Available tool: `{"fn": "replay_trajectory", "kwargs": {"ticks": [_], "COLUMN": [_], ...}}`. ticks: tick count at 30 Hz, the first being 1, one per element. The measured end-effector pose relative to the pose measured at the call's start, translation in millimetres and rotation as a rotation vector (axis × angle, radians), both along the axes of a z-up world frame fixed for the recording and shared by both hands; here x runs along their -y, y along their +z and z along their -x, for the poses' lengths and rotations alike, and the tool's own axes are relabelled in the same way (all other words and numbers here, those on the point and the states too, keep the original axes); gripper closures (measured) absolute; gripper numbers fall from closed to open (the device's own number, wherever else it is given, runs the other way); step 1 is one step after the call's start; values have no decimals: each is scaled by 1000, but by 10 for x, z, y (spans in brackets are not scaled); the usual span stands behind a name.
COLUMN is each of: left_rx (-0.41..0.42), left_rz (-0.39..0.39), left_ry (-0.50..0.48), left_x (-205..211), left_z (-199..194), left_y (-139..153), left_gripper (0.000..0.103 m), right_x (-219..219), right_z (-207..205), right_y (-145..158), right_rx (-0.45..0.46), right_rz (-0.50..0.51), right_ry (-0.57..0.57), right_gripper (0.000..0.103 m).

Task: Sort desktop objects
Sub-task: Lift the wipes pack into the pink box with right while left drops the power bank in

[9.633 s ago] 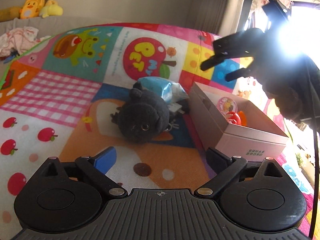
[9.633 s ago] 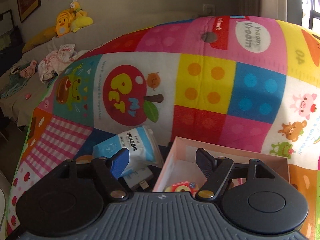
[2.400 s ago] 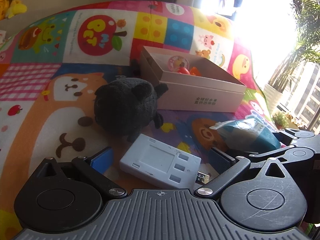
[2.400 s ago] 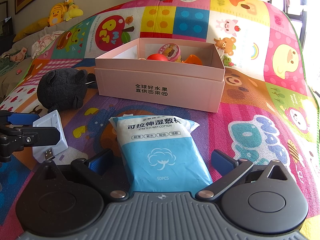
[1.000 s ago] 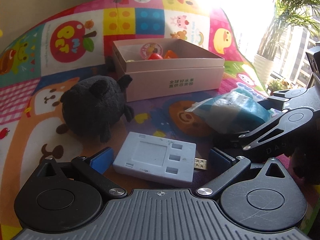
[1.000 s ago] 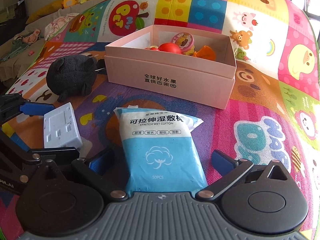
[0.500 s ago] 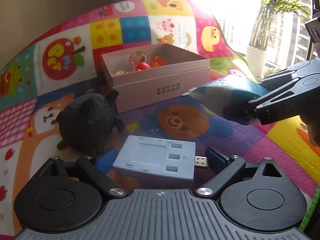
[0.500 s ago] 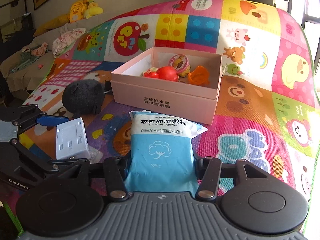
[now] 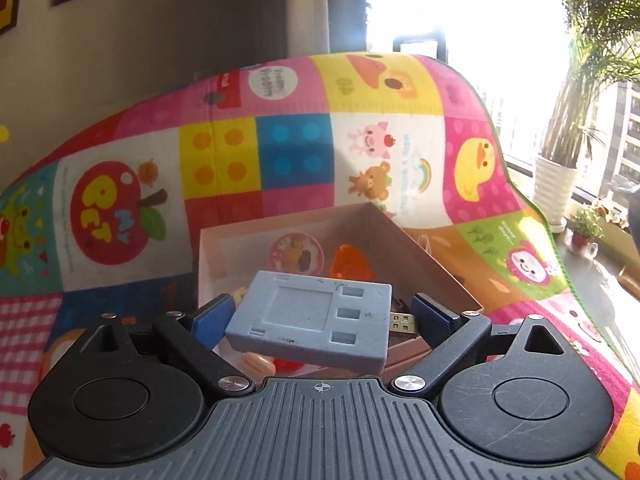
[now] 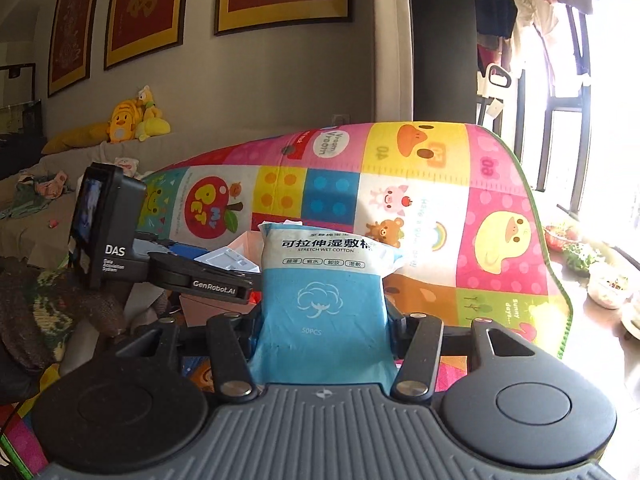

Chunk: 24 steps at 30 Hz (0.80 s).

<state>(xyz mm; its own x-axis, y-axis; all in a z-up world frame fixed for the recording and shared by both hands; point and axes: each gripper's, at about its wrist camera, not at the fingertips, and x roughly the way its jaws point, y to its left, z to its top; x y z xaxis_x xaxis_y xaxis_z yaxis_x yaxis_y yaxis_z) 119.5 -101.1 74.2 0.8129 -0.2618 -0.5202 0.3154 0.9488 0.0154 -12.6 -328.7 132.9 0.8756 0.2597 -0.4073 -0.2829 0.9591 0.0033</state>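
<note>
My left gripper (image 9: pixel 320 314) is shut on a pale blue USB device (image 9: pixel 312 320) and holds it in the air over the near end of the pink cardboard box (image 9: pixel 420 256). The box holds a round sticker toy (image 9: pixel 296 254) and an orange toy (image 9: pixel 350 264). My right gripper (image 10: pixel 322 320) is shut on a blue and white wet cotton pack (image 10: pixel 324 300), lifted above the mat. In the right wrist view the left gripper (image 10: pixel 208 276) is to the left with the device (image 10: pixel 228 260) over the box (image 10: pixel 246 246).
A colourful play mat (image 9: pixel 288 160) covers the surface and ends at a green edge (image 10: pixel 560 280) on the right. A sofa with yellow plush toys (image 10: pixel 132 120) stands at the back left. Potted plants (image 9: pixel 556 188) stand by the window on the right.
Both grippers have risen from the mat with their objects. The left gripper has carried the USB device forward over the box. The black plush has left both views.
</note>
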Motion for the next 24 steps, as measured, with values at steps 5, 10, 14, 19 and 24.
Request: {"fn": "replay_trajectory", "kwargs": {"ticks": [5, 10, 14, 19, 24], "left_rx": [-74, 23, 73, 50, 26], "left_rz": [37, 103, 107, 160, 162], "left_ry": [-13, -42, -29, -13, 26], "left_x": [4, -298, -550, -835, -1017], "left_z": [-211, 230, 634, 962, 1044], "left_y": [-212, -5, 12, -92, -256], "left_gripper": [5, 1, 1, 0, 0], "right_x": [32, -76, -271, -599, -966], "right_z": [-136, -420, -904, -1558, -2023], "right_y": [-97, -154, -176, -259, -467], "right_rx": [-39, -59, -107, -181, -240], "right_rz": [5, 27, 22, 15, 69], "right_ry": [-26, -37, -28, -62, -88], "right_gripper": [51, 51, 51, 51, 45]}}
